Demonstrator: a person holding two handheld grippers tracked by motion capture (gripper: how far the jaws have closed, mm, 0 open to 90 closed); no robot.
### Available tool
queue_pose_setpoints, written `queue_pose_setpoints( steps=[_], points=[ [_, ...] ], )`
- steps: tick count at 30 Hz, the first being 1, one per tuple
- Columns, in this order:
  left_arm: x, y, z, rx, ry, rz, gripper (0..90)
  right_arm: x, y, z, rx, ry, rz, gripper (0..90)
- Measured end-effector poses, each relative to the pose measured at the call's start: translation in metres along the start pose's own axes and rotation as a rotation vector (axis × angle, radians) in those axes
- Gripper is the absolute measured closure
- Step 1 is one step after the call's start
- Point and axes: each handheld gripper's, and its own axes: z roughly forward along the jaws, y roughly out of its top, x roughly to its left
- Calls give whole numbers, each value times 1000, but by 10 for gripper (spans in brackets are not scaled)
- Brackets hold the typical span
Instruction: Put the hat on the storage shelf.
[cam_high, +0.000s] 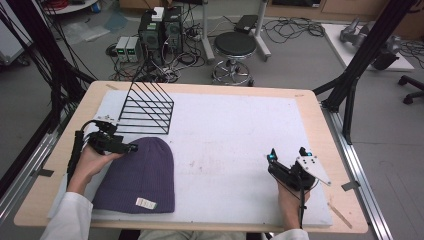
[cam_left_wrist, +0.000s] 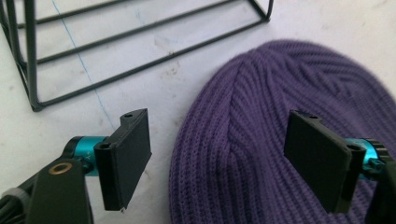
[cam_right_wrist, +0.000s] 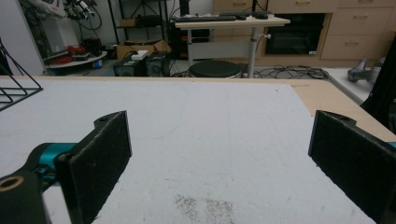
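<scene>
Nearest the person, at about seven o'clock on the table, the purple knit beanie lay flat on the white mat, its small label at the cuff edge closest to the body. Up at its ten o'clock shoulder came the left gripper, jaws spread wide and holding nothing. In the left gripper view the hat's ribbed crown sat right between the two black pads, one pad over bare mat, the other over the knit, neither yet biting into the fabric. So the grasp looked lined up but not made; the hat had not been lifted or shifted, as far as anyone could judge.

Over at four o'clock, the right gripper waited, released as well, jaws wide apart above empty mat with only a faint stain ahead of it.

Farther back, at eleven o'clock, stood the black wire rack, empty, just beyond the hat's crown. Everything was left to do: close on the beanie, raise it, and carry it wherever it belonged, quite possibly that rack.
</scene>
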Motion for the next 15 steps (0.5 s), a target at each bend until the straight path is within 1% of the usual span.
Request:
queue_pose_setpoints(
  steps=[3, 4, 7, 8, 10, 12, 14, 15],
  points=[
    [0, 0, 2, 16, 0, 1, 239, 1, 0, 0, 4, 2, -8, 51],
    [0, 0, 4, 20, 3, -1, 238, 1, 0, 1, -1, 2, -18, 51],
    [1, -1, 7, 33, 9, -9, 239, 1, 0, 1, 10, 10, -7, 51],
    [1, -1, 10, 50, 18, -10, 239, 1, 0, 1, 10, 7, -5, 51],
    [2, -1, 13, 67, 25, -11, 238, 1, 0, 1, 4, 6, -6, 51],
    [1, -1, 16, 79, 19, -18, 248, 1, -1, 1, 6, 4, -2, 51],
    [1, -2, 19, 101, 19, -13, 258, 1, -1, 1, 7, 4, -2, 51],
    [0, -2, 20, 101, 23, -11, 261, 1, -1, 1, 5, 5, -5, 51]
  ],
)
